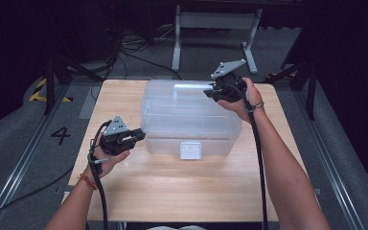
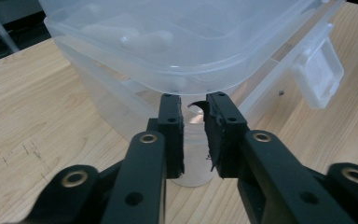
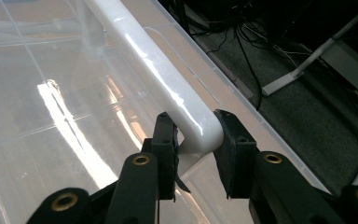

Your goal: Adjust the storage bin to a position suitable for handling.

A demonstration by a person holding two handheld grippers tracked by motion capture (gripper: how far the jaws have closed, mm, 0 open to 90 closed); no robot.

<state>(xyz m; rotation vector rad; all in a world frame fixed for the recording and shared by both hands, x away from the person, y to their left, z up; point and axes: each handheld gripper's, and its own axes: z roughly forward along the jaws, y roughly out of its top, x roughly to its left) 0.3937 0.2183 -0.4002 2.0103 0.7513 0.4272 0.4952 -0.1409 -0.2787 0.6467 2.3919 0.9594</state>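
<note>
Between right gripper [image 3: 193,140] jaws, clamped white box handle [image 3: 168,88], left gripper [image 2: 193,126] jaws pinching box rim [image 2: 186,86]

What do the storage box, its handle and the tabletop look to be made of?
Storage box: probably plastic, clear and slightly frosted; the table grain shows through its walls. Handle: looks like opaque white plastic, glossy, with sharp highlights; the right gripper has its jaws around its end. Tabletop: light wood or a wood-look laminate, matte; which one is hard to tell.
</note>
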